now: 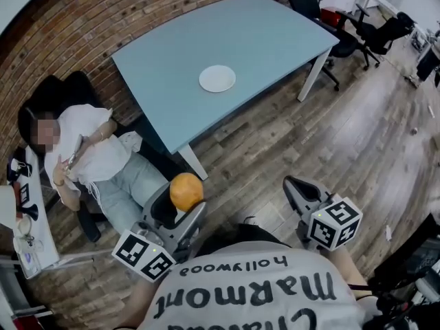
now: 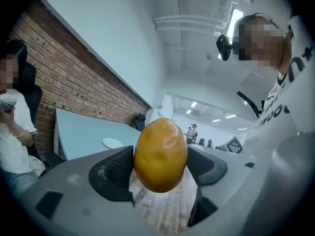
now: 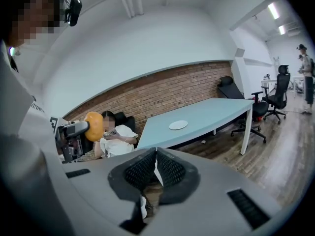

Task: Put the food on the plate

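Observation:
An orange-yellow, egg-shaped food item [image 1: 186, 191] [image 2: 160, 155] is held between the black pads of my left gripper [image 1: 183, 201] [image 2: 160, 168], well short of the table, above the wooden floor. The same food item [image 3: 93, 126] shows at the left of the right gripper view. A small white plate [image 1: 217, 78] [image 2: 113, 142] [image 3: 178, 125] lies near the middle of the light blue table [image 1: 234, 43]. My right gripper [image 1: 297, 187] [image 3: 156, 170] is shut with nothing between its pads, held low at the right, also away from the table.
A seated person in white [image 1: 89, 158] sits in a dark chair by the brick wall [image 1: 89, 19], left of the table's near corner. Black office chairs [image 1: 364, 29] stand beyond the table's right end. Wooden floor [image 1: 330, 136] lies between me and the table.

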`<state>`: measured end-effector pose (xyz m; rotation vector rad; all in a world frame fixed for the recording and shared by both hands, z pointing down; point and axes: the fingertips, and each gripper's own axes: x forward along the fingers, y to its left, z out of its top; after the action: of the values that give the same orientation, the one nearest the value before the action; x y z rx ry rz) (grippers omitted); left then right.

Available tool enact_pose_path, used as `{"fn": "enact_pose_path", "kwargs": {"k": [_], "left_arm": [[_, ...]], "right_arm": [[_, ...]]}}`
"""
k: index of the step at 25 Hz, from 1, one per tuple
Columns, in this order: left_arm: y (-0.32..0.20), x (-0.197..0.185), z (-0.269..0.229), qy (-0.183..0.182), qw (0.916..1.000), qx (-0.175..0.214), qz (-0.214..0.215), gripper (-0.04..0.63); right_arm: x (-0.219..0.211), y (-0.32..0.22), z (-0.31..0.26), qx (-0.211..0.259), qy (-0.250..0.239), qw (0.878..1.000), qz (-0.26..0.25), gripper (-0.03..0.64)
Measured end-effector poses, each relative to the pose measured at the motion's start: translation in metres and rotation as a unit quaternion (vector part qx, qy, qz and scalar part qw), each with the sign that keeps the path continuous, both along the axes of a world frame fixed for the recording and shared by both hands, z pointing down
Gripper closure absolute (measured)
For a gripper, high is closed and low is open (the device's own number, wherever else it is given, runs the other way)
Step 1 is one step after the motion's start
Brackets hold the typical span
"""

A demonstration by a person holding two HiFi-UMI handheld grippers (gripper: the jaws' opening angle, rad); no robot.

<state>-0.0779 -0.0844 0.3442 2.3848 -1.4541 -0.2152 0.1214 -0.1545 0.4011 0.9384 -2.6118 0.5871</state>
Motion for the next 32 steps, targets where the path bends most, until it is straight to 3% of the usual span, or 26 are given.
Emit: {"fn": "enact_pose_path", "kwargs": {"k": [19,32], "left_arm": [[-0.087,0.080,-0.009,-0.017,0.9991,0.016,-0.034,0.267],[-0.094,0.069,0.011,-0.022,0.9976,-0.018,-0.062,0.267]], "right_arm": [[0.071,-0.104,0.002,0.002,-0.015,0.999,-0.034,0.604],[0.056,-0.119,0.031,-0.045,-0.023,0.997,-0.056,0.604]]}}
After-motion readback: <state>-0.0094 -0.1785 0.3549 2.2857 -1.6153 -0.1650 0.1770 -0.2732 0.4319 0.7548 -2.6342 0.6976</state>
